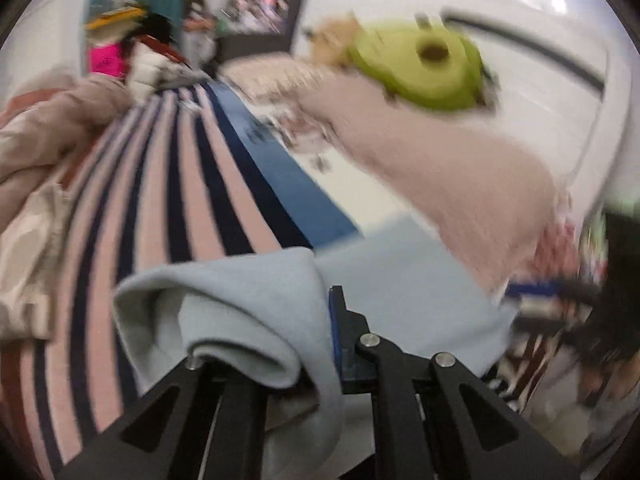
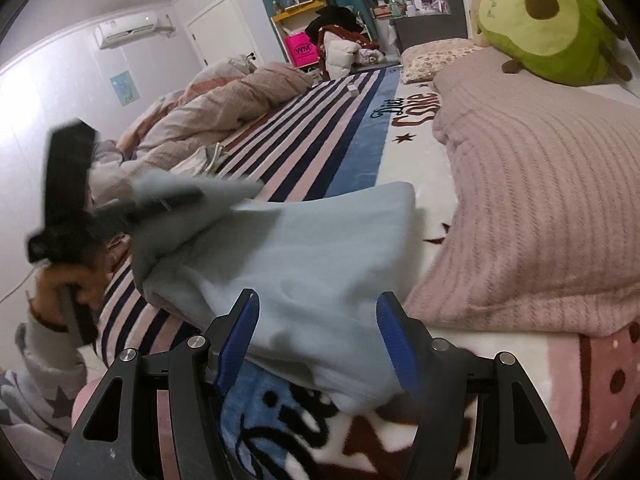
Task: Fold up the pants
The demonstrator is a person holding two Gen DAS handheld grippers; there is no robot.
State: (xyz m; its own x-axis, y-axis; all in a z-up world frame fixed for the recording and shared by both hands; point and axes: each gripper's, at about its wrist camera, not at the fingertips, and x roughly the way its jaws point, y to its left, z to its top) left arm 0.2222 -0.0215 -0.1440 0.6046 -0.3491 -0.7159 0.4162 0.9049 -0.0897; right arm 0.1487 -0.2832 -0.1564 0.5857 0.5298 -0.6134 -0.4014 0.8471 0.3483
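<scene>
The pale blue-grey pants (image 2: pixel 320 248) lie partly folded on the striped blanket (image 2: pixel 304 128) of a bed. My left gripper (image 1: pixel 320 320) is shut on a bunched edge of the pants (image 1: pixel 248 304) and holds it lifted; the cloth drapes over its left finger. In the right wrist view the left gripper (image 2: pixel 132 208) appears at the left, blurred, with the cloth in it. My right gripper (image 2: pixel 316 320) is open, its blue pads (image 2: pixel 394 336) on either side of the near edge of the pants.
A folded pink knitted blanket (image 2: pixel 532 200) lies right of the pants, with a green avocado plush (image 2: pixel 548 20) beyond it. A crumpled pink duvet (image 2: pixel 224 108) lies at the left. Shelves and clutter stand at the far end of the room.
</scene>
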